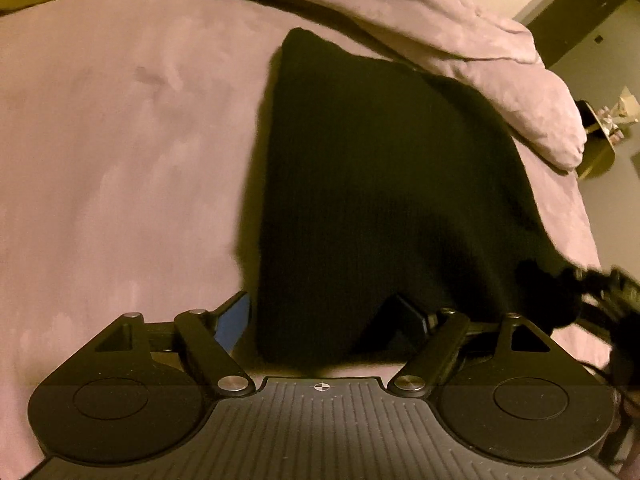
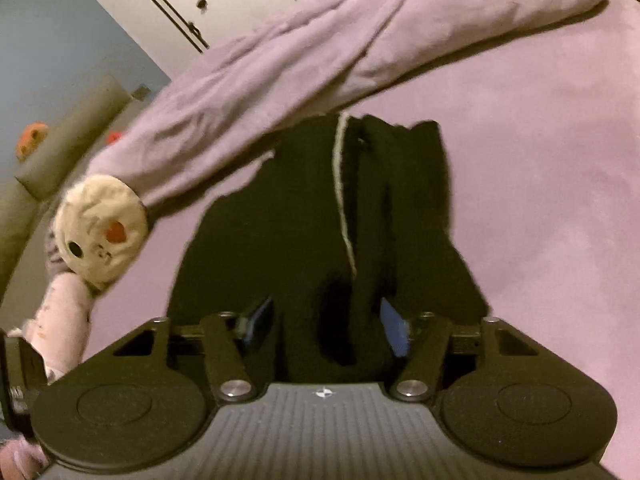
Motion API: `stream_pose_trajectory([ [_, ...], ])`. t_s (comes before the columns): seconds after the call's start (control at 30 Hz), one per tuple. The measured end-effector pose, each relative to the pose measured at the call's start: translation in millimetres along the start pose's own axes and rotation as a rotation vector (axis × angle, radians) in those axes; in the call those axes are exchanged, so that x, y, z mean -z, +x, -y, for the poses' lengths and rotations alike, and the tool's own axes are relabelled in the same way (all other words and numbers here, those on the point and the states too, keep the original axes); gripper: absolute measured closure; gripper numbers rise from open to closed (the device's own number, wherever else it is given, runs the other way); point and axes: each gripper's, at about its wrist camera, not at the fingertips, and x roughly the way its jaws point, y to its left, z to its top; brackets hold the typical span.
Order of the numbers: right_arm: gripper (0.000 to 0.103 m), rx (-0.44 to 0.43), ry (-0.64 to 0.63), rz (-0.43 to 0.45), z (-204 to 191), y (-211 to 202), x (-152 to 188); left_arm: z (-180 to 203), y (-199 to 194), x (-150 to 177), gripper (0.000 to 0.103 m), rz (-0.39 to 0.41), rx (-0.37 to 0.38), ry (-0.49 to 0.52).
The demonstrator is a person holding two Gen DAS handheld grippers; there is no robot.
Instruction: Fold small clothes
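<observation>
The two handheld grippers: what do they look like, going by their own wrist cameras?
Both look alike: a ribbed grey-black deck with a small crosshair mark, two round black discs, black link arms with silver pivots, and blue-padded fingers. Left gripper; right gripper. Dark cables hang by the right gripper in the left wrist view.

matt black knit garment (image 1: 384, 184), soft mauve bedsheet (image 1: 120, 140)

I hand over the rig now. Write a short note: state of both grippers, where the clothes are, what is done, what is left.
Left gripper: open, straddling the near edge of the black garment; no grip seen.
Right gripper: partly open around bunched black cloth; a real grip is uncertain.
Garment lies on the pink bed sheet, below the rolled duvet.
Done: unclear, it looks partly folded.
Left: finish and flatten the fold.
</observation>
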Motion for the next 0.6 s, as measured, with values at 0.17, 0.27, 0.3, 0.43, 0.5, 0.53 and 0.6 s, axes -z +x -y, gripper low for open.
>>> stream_pose_trajectory([
  [0.17, 0.049, -0.028, 0.099, -0.041, 10.9, 29.5, -15.3, 4.7, -4.1, 1.8, 0.019, 0.002, -0.017, 0.026],
  [0.27, 0.073, 0.060, 0.001, -0.024, -3.7, 32.6, -21.4, 12.7, -8.7, -0.6, 0.019, 0.028, -0.030, 0.056],
  [0.3, 0.075, 0.085, -0.054, -0.006, -10.8, 29.1, -21.6, 15.8, -10.6, -1.2, 0.019, 0.039, -0.032, 0.065],
  [0.43, 0.080, 0.218, -0.286, 0.155, -37.4, -6.0, -16.5, 31.8, -21.4, -6.6, 0.019, 0.114, -0.045, 0.097],
  [0.5, 0.095, 0.361, -0.447, 0.239, -48.6, -14.0, -3.5, 38.3, -20.2, -9.1, 0.016, 0.133, -0.046, 0.120],
  [0.53, 0.103, 0.411, -0.479, 0.236, -46.5, -11.5, 3.2, 40.1, -16.0, -9.8, 0.016, 0.127, -0.047, 0.127],
  [0.6, 0.103, 0.314, -0.375, 0.069, -26.6, 4.5, 5.5, 39.9, -2.1, -10.0, 0.016, 0.091, -0.049, 0.117],
])
